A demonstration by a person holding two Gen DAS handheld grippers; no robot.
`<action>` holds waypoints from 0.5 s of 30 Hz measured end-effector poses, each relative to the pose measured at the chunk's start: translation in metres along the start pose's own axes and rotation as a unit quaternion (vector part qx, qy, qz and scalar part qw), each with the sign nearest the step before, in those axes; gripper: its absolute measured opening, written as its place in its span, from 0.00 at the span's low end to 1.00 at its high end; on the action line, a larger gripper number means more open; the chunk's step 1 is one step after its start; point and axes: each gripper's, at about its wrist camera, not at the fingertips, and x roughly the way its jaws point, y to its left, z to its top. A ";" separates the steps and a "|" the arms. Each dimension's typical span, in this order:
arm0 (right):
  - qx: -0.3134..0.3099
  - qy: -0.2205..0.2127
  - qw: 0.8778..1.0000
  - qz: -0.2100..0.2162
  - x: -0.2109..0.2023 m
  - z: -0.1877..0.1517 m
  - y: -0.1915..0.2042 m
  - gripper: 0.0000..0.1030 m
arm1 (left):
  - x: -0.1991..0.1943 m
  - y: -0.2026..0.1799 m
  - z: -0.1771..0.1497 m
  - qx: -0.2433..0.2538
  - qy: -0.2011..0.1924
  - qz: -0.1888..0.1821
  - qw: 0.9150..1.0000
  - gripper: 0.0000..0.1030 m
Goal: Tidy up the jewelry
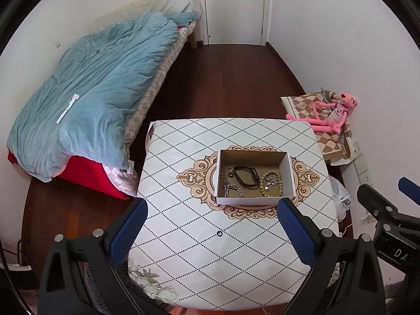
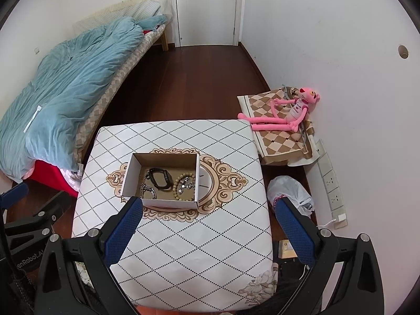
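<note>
An open cardboard box (image 1: 254, 200) (image 2: 128, 177) stands in the middle of the table. Inside lie a black wristband (image 1: 245, 176) (image 2: 160, 178), a wooden bead bracelet (image 1: 271, 182) (image 2: 183, 187) with a small silver piece within it, and a silver chain (image 1: 233, 190) (image 2: 148, 190). My left gripper (image 1: 211, 210) is open and empty, held above the table's near side, short of the box. My right gripper (image 2: 208, 208) is open and empty, near and right of the box. Each gripper shows at the edge of the other's view.
The table (image 1: 199, 257) (image 2: 194, 257) has a white diamond-pattern cloth. A bed with a blue duvet (image 1: 92, 92) is to the left. A pink plush toy (image 2: 286, 115) lies on a checked cushion to the right. A plastic bag (image 2: 288, 191) lies on the floor.
</note>
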 end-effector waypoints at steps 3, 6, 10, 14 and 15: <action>-0.001 0.001 1.000 0.001 0.000 0.000 -0.001 0.99 | -0.001 0.000 0.000 0.000 -0.001 0.001 1.000 0.98; -0.002 0.002 1.000 0.001 -0.001 0.001 0.000 0.99 | -0.001 0.001 0.001 0.001 0.000 0.000 1.000 0.98; -0.003 0.005 1.000 0.002 0.000 0.000 0.003 0.99 | -0.002 0.002 0.001 0.001 0.001 0.005 1.000 0.98; -0.005 0.009 1.000 0.003 0.001 -0.001 0.005 0.99 | -0.002 0.002 0.002 0.004 0.001 0.008 1.000 0.98; -0.005 0.009 1.000 0.003 0.002 -0.001 0.005 0.99 | -0.002 0.001 0.001 0.003 0.002 0.007 1.000 0.98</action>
